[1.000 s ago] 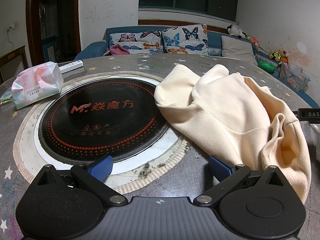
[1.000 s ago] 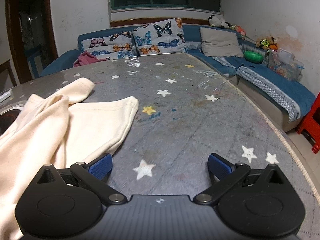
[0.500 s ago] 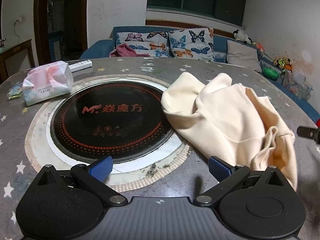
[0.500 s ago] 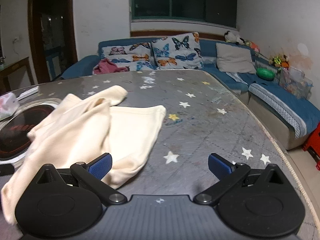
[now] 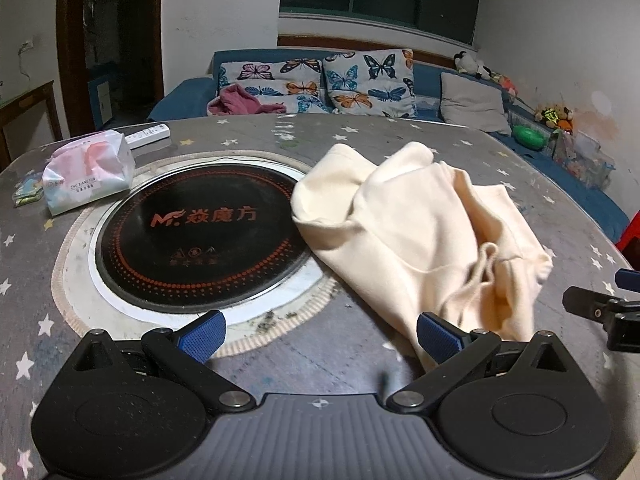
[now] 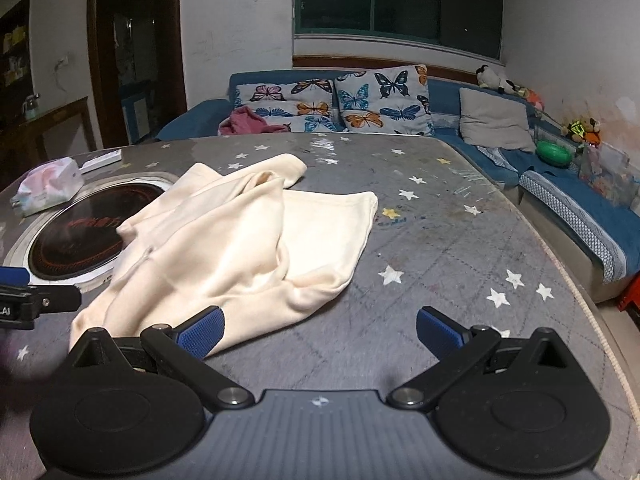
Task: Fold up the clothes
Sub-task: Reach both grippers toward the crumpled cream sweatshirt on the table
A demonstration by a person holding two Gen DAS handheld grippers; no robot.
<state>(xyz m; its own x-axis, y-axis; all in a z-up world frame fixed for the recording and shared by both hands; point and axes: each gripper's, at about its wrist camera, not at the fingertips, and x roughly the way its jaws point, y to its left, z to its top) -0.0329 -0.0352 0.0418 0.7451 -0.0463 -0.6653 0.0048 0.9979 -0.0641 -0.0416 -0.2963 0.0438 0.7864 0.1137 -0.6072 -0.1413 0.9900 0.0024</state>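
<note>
A cream garment (image 5: 416, 236) lies crumpled in a heap on the grey star-patterned table (image 5: 320, 344), its left edge over the rim of a black induction hob (image 5: 192, 236). My left gripper (image 5: 320, 336) is open above the table's near edge, its right pad next to the garment's near hem. The right wrist view has the same garment (image 6: 240, 248) spreading left and ahead. My right gripper (image 6: 320, 334) is open, its left pad over the garment's near corner. Nothing sits between either pair of fingers.
A tissue pack (image 5: 88, 176) and a white remote (image 5: 148, 134) lie at the table's far left. A blue sofa (image 6: 568, 200) with butterfly cushions (image 6: 380, 100) wraps the far and right sides. The table's right edge (image 6: 592, 320) curves nearby.
Both grippers have pulled back and risen, so more of the table and garment shows. The garment has not moved. Each gripper's tip now appears at the edge of the other's view.
</note>
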